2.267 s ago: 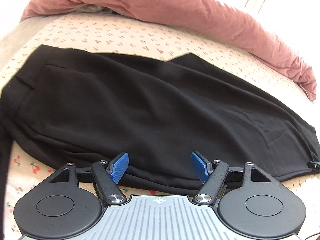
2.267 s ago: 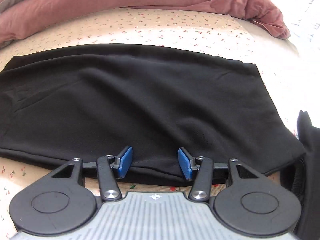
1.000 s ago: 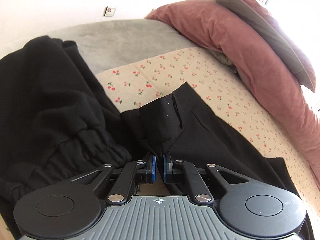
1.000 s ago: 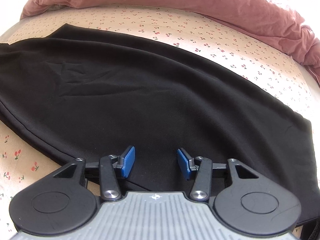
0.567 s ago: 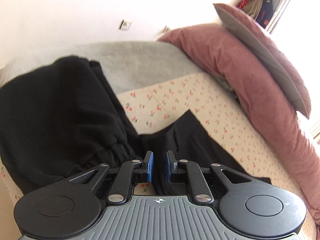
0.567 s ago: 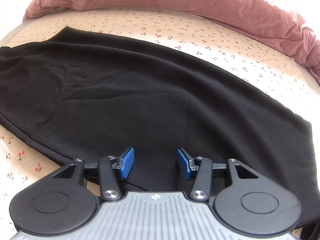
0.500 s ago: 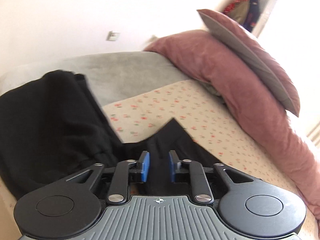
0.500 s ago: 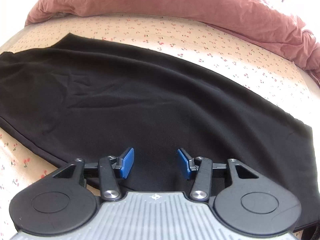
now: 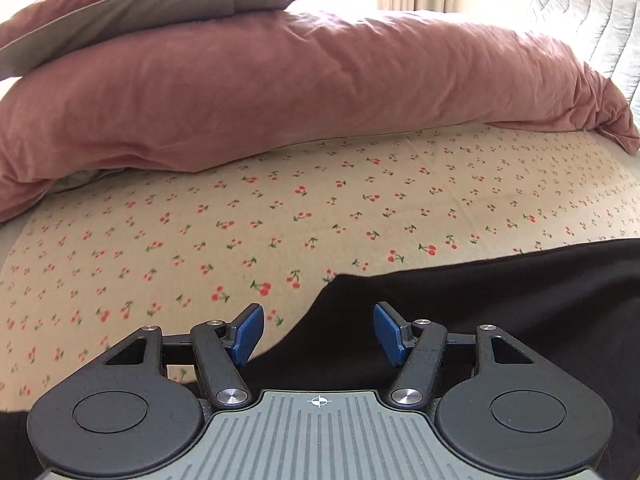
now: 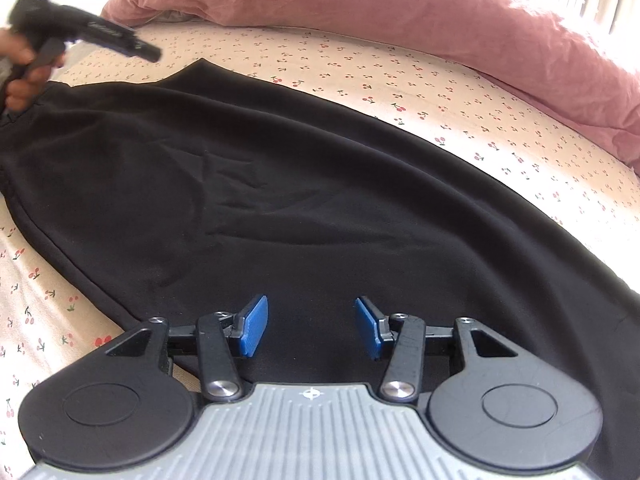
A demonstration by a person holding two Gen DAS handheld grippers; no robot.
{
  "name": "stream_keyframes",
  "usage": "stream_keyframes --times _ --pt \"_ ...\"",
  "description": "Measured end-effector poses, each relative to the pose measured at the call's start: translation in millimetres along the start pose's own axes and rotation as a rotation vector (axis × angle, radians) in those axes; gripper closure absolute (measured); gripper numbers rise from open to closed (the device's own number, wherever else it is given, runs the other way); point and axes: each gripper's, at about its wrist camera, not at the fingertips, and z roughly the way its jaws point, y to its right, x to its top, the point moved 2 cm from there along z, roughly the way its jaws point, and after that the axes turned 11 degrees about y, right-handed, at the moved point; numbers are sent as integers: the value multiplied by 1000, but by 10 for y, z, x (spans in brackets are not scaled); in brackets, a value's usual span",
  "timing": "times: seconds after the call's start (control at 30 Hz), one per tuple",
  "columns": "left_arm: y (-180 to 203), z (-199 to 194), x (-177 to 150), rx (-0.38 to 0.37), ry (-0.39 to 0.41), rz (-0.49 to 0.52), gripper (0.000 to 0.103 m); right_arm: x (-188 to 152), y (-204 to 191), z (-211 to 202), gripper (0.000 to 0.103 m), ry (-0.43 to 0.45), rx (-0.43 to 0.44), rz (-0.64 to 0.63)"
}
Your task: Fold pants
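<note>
While the black pants point(image 10: 320, 184) lie spread flat along the bed point(image 9: 280, 216), apparently halved leg over leg, we note both the left gripper point(image 9: 318, 334) and right gripper point(image 10: 311, 326) wide apart, empty; crosswise folds remain.

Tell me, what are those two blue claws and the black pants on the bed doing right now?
Left gripper open, empty, over pants edge. Right gripper open, empty, above the pants. Pants lying spread on cherry-print sheet. Nothing on top of them.
</note>
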Motion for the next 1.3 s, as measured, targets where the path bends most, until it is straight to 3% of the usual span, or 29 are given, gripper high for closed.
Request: stream_keyframes --times 0.1,0.2,0.23,0.27,0.3,0.33,0.37,0.53,0.77,0.93,1.0,1.17,1.23,1.3 --pt "-7 272 8 -110 -32 -34 43 52 -19 -1 57 4 21 24" --pt "124 396 -84 -155 -69 34 46 148 -64 -13 57 40 95 44" --pt "166 425 -113 -157 -74 57 53 169 -73 -1 57 42 108 50" --pt "194 457 -140 -144 -84 79 78 184 -87 18 57 40 116 54" --pt "211 492 -155 -113 -93 99 90 184 -101 37 57 33 120 50" --pt "216 503 -151 -108 -88 111 93 175 -116 52 57 25 122 41" --pt "207 510 -123 -96 -78 114 103 147 -130 62 57 13 124 26" --pt "134 476 91 -32 -10 49 103 56 -86 134 57 -43 74 -14" --pt "103 609 49 46 6 24 103 30 -167 153 57 -63 64 -48" --pt "239 690 -21 108 29 109 102 1 -133 141 55 -80 66 -48" --pt "204 692 -28 117 23 90 92 -11 -112 136 54 -77 71 -42" --pt "-304 315 56 143 29 -218 78 27 -106 137 53 -70 57 -50" --pt "-423 98 12 111 43 -269 77 53 -142 103 53 -58 53 -65" --pt "-437 -64 -105 89 35 -252 61 100 -144 41 53 -30 65 -41"
